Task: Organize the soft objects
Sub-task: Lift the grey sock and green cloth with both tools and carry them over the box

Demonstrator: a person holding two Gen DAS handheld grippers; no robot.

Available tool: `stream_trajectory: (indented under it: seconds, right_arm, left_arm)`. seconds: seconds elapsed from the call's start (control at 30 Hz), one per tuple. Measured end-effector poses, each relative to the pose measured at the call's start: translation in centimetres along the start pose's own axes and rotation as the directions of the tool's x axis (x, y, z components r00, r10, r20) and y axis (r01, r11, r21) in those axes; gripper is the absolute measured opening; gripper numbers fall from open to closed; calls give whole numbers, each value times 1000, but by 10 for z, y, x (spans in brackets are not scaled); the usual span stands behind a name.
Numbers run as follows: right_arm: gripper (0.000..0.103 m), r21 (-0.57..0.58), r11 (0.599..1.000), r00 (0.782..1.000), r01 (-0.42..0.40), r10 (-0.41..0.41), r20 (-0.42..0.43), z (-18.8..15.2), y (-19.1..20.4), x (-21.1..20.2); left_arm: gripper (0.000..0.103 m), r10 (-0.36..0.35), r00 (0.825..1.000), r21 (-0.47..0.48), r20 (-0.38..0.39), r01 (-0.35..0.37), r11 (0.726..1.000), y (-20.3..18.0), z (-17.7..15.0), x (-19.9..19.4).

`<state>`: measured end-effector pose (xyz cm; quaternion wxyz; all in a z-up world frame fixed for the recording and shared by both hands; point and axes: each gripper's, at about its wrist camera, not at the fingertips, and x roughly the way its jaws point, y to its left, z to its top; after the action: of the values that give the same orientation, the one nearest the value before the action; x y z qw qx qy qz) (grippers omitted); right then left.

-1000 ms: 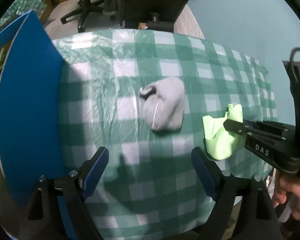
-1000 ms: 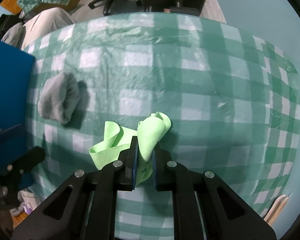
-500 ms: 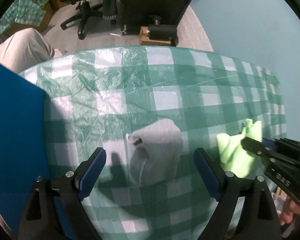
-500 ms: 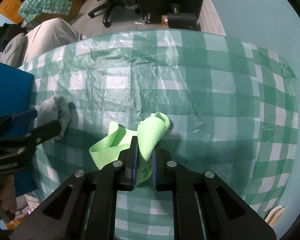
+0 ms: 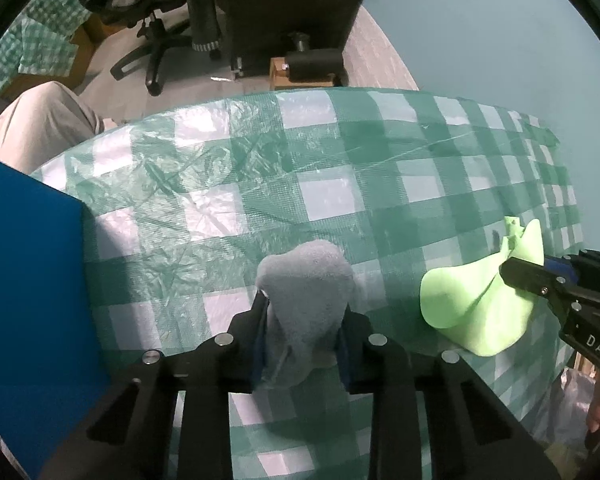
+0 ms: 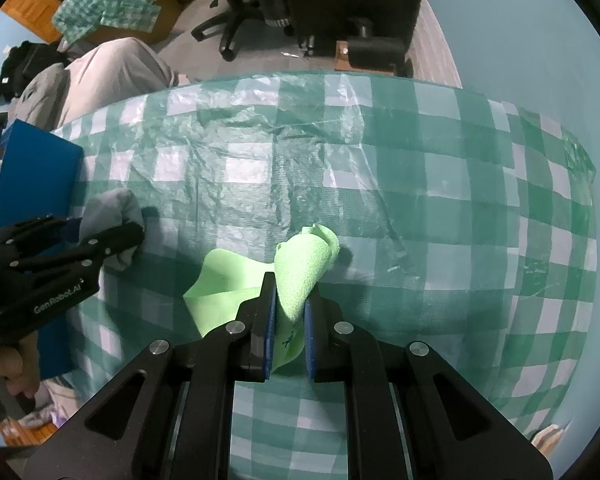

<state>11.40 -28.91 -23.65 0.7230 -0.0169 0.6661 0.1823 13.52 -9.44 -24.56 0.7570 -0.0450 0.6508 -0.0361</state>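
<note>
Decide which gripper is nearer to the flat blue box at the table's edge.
Left. The left gripper, shut on the grey sock, is close beside the blue box; the right gripper, holding the lime-green cloth, is farther along the table.

Table cover (image 5: 328,200) I read as thin glossy plastic film, green-white check, creased and catching glare. Grey sock (image 5: 306,280) is fuzzy matt knit. Green cloth (image 6: 300,276) has a fine nubbly matt weave, microfibre-like; it shows again in my left view (image 5: 472,300). Left gripper (image 5: 302,332) and right gripper (image 6: 290,320): matt black hard plastic fingers, bright metal screw heads, blue rubbery-looking pads. Blue box (image 5: 28,264) has smooth matt walls; material I can't tell.
</note>
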Motion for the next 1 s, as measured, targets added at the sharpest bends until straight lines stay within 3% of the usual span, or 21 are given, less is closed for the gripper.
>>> stream_trajectory:
  seconds: [0.73, 1.0]
  right_arm:
    - [9, -60, 997, 996, -57, 61, 63, -4, 26, -59]
    - [9, -90, 992, 992, -87, 94, 82, -4, 48, -79]
  left_arm:
    - [27, -50, 996, -40, 72, 53, 998, 7, -47, -75]
    - [27, -38, 992, -76, 117, 47, 996, 21, -66, -109]
